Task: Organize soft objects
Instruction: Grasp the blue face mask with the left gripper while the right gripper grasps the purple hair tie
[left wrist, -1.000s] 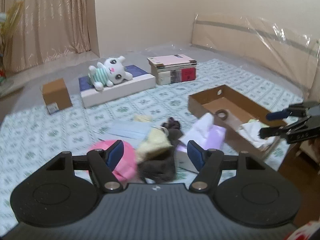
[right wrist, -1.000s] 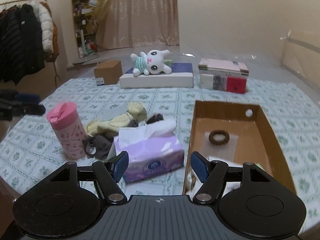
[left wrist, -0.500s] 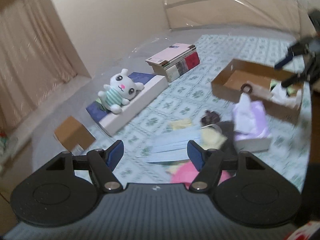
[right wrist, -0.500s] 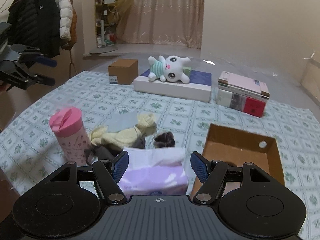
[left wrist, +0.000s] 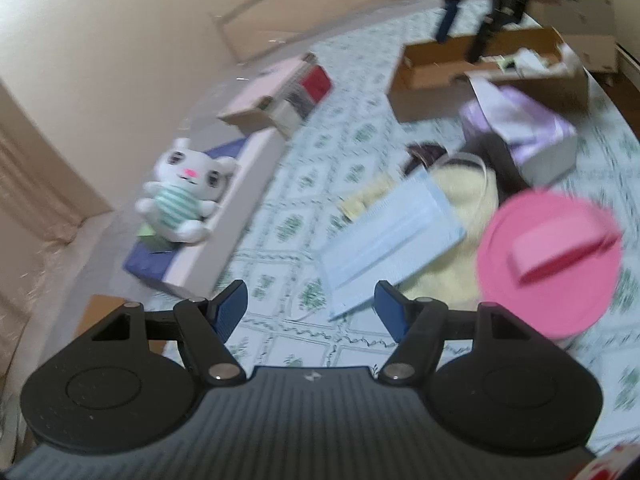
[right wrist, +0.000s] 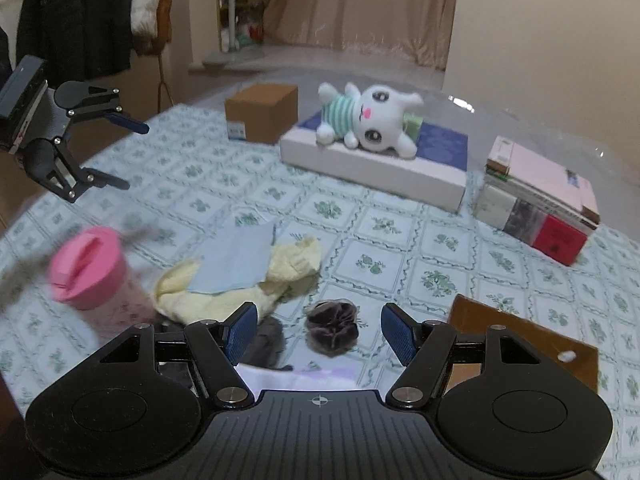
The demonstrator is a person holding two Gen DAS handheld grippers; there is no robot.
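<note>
Plain cream walls (right wrist: 540, 40) enclose the room. Beige curtains (right wrist: 360, 4) hang at the far side, a cluttered shelf (right wrist: 240, 8) just left of them. Dark and white coats (right wrist: 92, 12) hang at far left. A green-patterned cloth covers the surface (right wrist: 440, 240).

White plush rabbit (right wrist: 370, 120) in green-striped shirt, pink-lidded cup (right wrist: 86, 268), pale yellow cloth (right wrist: 256, 284), light blue face mask (left wrist: 390, 236), lilac tissue box (left wrist: 532, 136), brown cardboard box (right wrist: 262, 118), green floral-tiled tablecloth (right wrist: 400, 240)
</note>
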